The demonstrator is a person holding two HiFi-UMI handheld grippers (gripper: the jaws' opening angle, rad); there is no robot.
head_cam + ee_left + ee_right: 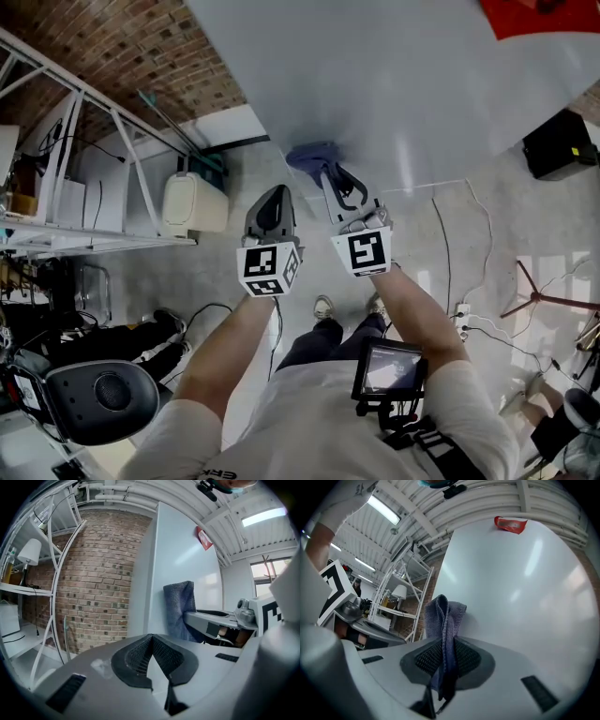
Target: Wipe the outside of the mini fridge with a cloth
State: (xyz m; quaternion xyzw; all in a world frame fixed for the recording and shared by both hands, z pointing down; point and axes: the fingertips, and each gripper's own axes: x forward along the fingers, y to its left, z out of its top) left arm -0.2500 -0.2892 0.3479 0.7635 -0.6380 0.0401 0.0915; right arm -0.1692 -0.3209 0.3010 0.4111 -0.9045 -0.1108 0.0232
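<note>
Cloth (444,616) pinched in the right tool (446,660) touched the white side of the fridge (525,583) straight ahead, while the left tool (151,656), closed on nothing, hung just beside.

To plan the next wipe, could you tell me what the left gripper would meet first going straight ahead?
Probably the smooth white mini fridge, near its corner by the red brick wall, though depth is unclear.

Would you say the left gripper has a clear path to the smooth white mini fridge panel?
Probably yes: the left gripper, shut and empty, sits beside the right gripper, which presses the blue-grey cloth on the white fridge panel; nothing shows between.
</note>
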